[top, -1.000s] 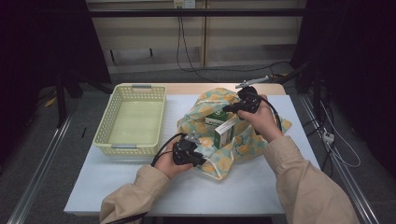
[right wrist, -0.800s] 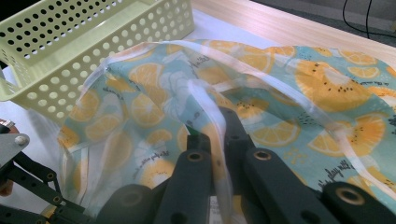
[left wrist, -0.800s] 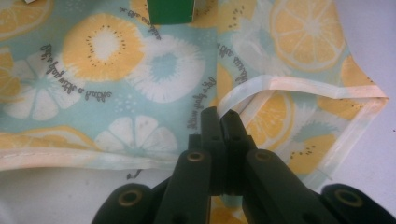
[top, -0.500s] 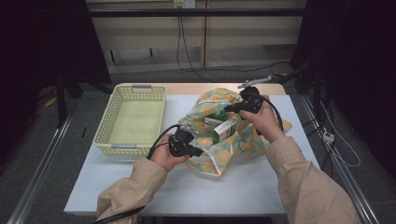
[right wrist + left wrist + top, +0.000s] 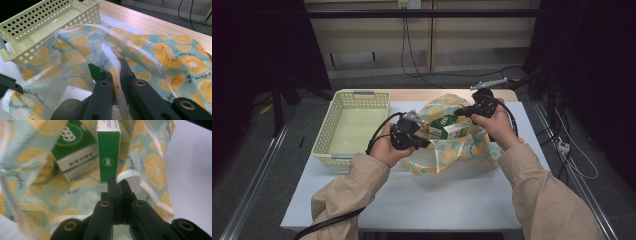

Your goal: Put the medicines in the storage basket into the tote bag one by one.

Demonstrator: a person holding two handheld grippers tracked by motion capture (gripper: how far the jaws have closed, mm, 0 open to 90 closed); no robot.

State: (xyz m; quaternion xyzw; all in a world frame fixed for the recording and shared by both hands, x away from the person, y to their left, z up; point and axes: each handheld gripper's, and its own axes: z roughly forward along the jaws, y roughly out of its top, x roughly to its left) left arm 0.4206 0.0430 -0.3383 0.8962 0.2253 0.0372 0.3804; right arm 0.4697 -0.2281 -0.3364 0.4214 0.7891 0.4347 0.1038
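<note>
Currently left gripper (image 5: 117,185) pinches upright green carton (image 5: 108,152); right gripper (image 5: 117,67) clamps lemon-print translucent plastic bag (image 5: 75,53). Risk: carton snags bag's rim, slips.

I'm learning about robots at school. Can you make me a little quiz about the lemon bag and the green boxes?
1. True or false: the yellow basket has boxes in it.
2. What is the right gripper shut on? A) the bag's handle strap B) a green box C) the basket
3. Fill in: the left gripper is shut on the narrow green ____ inside the lemon bag.

Key: 1 false; 2 A; 3 box.
</note>
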